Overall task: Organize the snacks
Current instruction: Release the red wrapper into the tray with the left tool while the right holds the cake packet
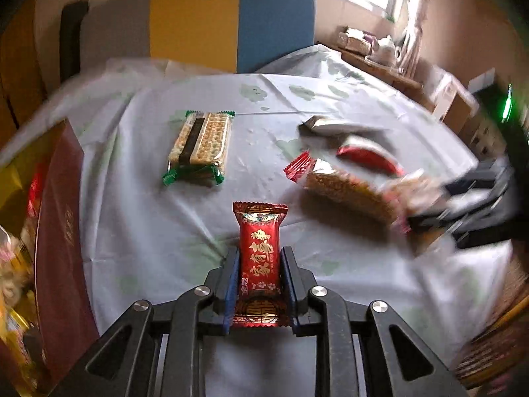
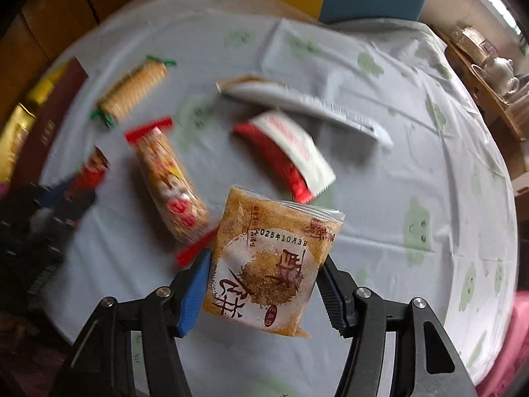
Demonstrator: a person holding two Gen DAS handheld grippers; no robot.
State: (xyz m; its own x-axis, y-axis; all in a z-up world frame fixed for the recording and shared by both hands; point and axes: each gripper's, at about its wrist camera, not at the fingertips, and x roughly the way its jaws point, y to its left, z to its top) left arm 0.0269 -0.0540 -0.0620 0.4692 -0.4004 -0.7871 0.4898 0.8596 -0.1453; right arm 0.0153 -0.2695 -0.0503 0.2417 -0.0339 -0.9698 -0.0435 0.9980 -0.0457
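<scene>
L gripper (image 1: pixel 259 261): matte black plastic frame w/ angled linkage arms, each w/ a triangular cutout; four round silver pivot screws across the top. Two narrow black fingers (image 1: pixel 231 274) w/ dark blue pads on the inner faces.

R gripper (image 2: pixel 264 284): same black linkage build, silver screws at the pivots, slot cutouts in the outer arms. Its fingers (image 2: pixel 195 294) carry brighter blue pads; the right-side pad shows fine ribbing. Black surfaces look dusty, lightly scuffed.

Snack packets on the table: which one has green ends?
The cracker packet, lying at the far left of the table. Its crimped ends are green; the long packet beside it has red ends.
</scene>
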